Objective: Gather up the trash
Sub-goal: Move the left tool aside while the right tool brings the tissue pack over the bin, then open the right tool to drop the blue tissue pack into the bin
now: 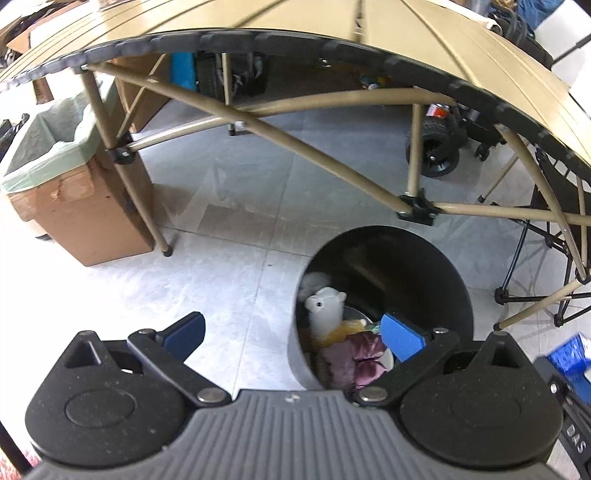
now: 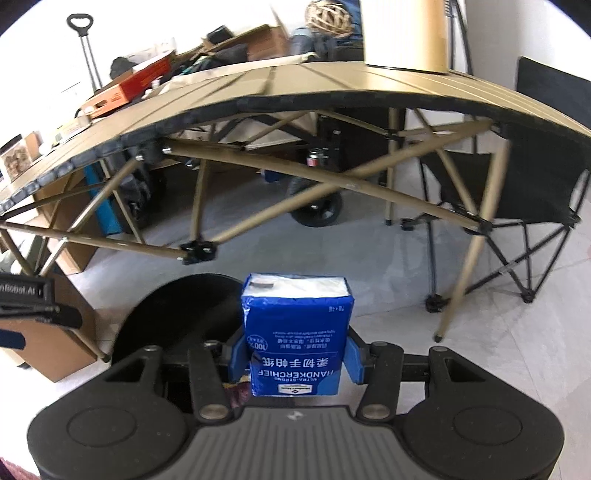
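A round black trash bin (image 1: 413,258) stands on the floor in front of the folding table. It holds a white crumpled cup-like piece (image 1: 325,310), yellow and purple wrappers (image 1: 354,354). My left gripper (image 1: 291,332) is open and empty, above the bin's left rim. My right gripper (image 2: 295,358) is shut on a blue handkerchief tissue pack (image 2: 295,332) and holds it just right of the bin (image 2: 177,310). The pack also shows at the right edge of the left wrist view (image 1: 570,354).
A tan folding table (image 1: 295,22) with crossed legs (image 1: 325,155) stands behind the bin. A cardboard box with a green liner (image 1: 74,177) stands on the left. A black folding chair (image 2: 524,206) and a wheeled cart (image 1: 439,147) are nearby. Boxes (image 2: 125,92) lie on the table.
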